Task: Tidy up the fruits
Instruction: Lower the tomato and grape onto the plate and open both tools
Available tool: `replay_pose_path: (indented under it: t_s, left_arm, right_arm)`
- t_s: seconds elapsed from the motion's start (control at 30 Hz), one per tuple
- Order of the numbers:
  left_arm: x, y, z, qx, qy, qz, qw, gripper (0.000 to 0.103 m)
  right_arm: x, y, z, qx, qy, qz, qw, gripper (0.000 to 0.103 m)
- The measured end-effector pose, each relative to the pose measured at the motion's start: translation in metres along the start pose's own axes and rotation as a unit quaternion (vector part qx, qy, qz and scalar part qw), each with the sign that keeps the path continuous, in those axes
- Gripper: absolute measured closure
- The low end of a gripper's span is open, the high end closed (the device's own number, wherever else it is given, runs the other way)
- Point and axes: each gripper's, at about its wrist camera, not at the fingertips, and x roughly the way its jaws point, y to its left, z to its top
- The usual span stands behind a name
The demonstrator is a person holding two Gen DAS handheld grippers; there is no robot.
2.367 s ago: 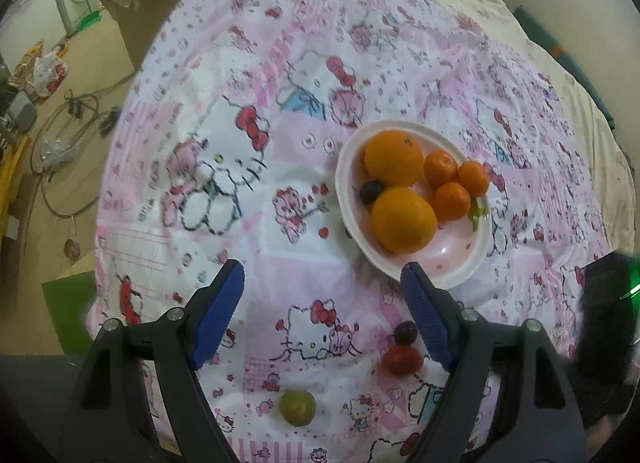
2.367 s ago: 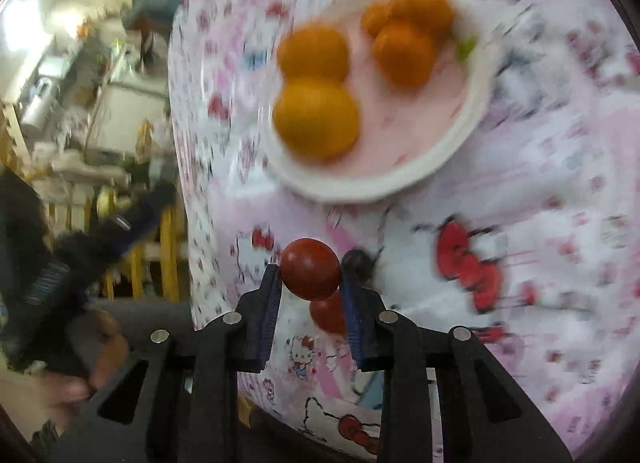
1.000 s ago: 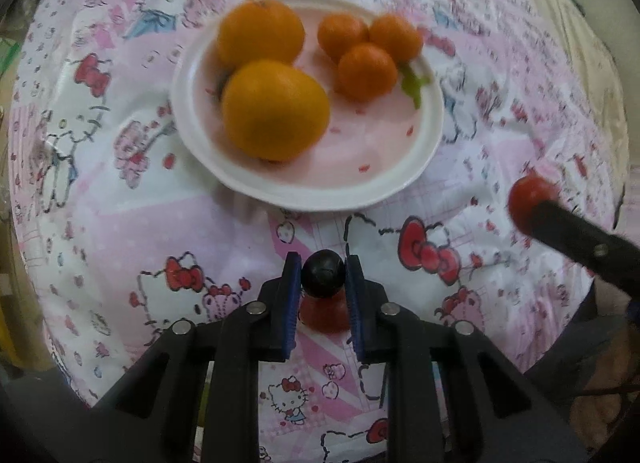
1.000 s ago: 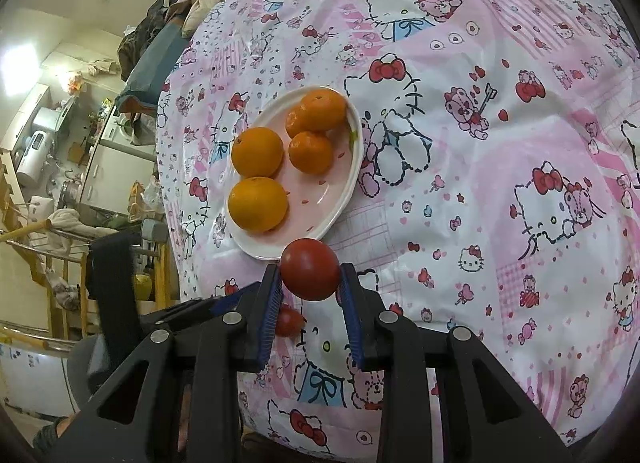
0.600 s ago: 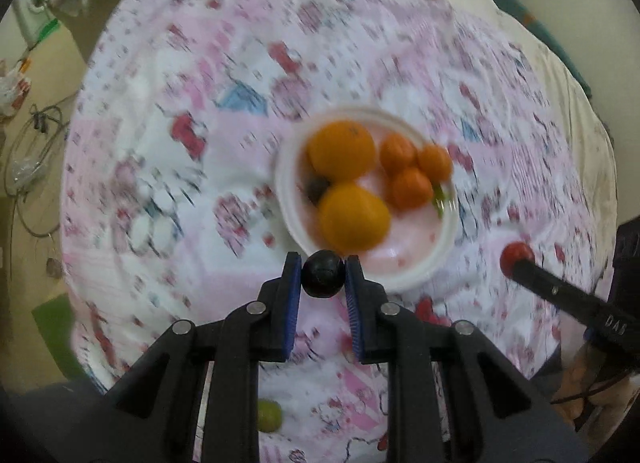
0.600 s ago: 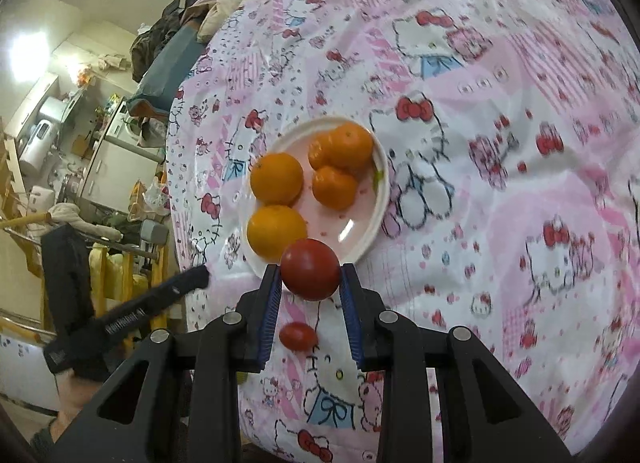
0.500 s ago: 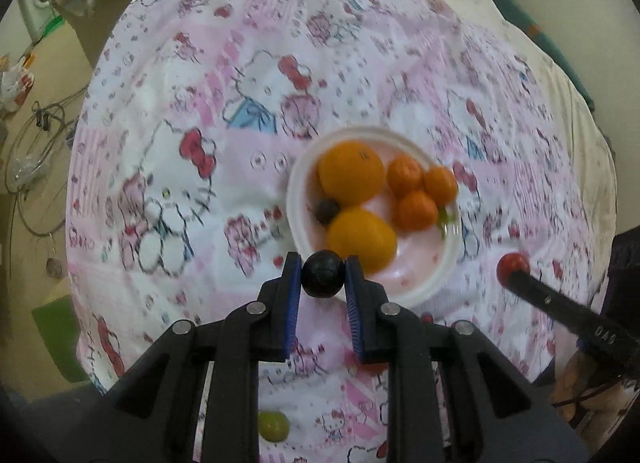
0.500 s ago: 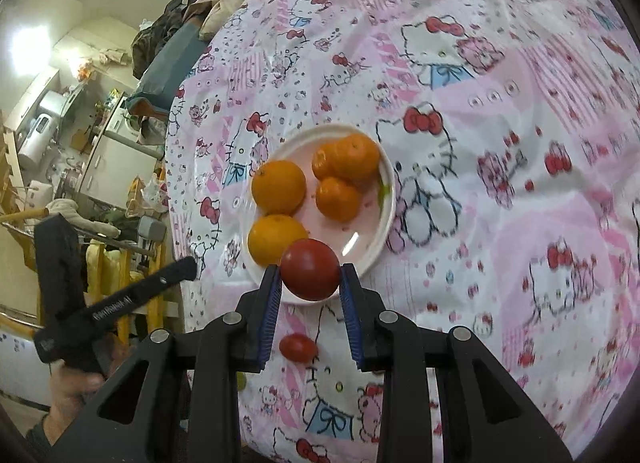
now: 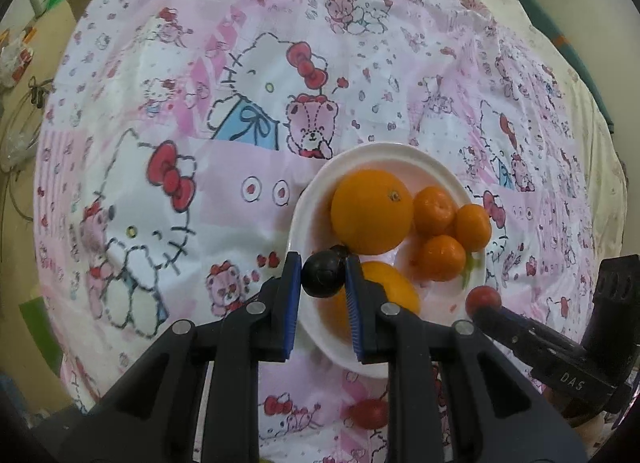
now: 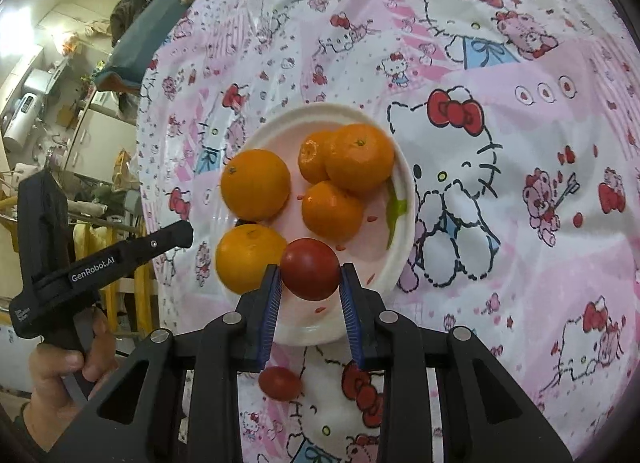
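Right wrist: claw [image 10: 308,283] pinching red tomato [image 10: 310,268] above plate [image 10: 404,183]; could roll off if dropped.

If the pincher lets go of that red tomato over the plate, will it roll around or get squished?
It would probably roll: the red tomato is round and smooth, and the plate curves like a shallow dish. The oranges crowded nearby would likely stop it. It looks thin-skinned, so the right gripper squeezing hard might bruise it; for now it looks whole.
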Motion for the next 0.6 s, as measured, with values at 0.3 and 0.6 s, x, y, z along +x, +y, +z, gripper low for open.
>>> replay_pose_path:
  t_s: [0.3,0.6]
  left_arm:
    - [0.018,-0.003,0.004,-0.009,0.012,0.005,0.9999,0.084]
    - [0.023,-0.007,0.003,-0.012,0.020,0.004,0.9997,0.080]
  right_arm:
    - [0.012,-0.009,-0.002,0.021,0.020,0.012,1.000,0.070]
    - [0.016,-0.005,-0.002,0.023,0.023,0.025,0.999,0.067]
